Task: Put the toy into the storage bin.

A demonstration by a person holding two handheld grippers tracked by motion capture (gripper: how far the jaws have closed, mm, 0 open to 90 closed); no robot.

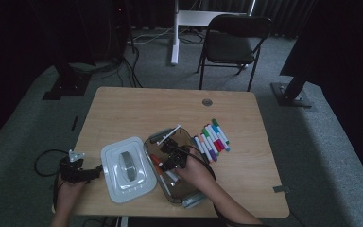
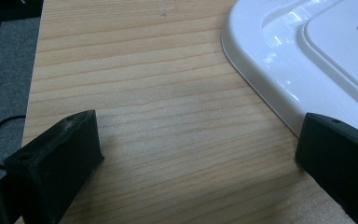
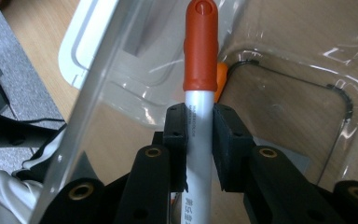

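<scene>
While the right gripper [image 3: 199,140] clamps its jaws on the white-barrelled marker with the orange-red cap [image 3: 200,51], it holds the marker over the clear plastic storage box [image 3: 307,60], apparently to lay it inside with those already there. Its white lid [image 1: 125,169] lies just beside the box on the wooden desk [image 1: 137,109], leaving the opening free. Near the lid's edge, the left gripper [image 2: 196,154] rests with jaws wide and empty, perhaps ready for the lid; more coloured markers [image 1: 212,138] wait in a row just right of the box.

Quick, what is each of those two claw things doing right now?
Left gripper: open, holding nothing, beside the white lid.
Right gripper: closed on a red marker inside the clear box.
</scene>
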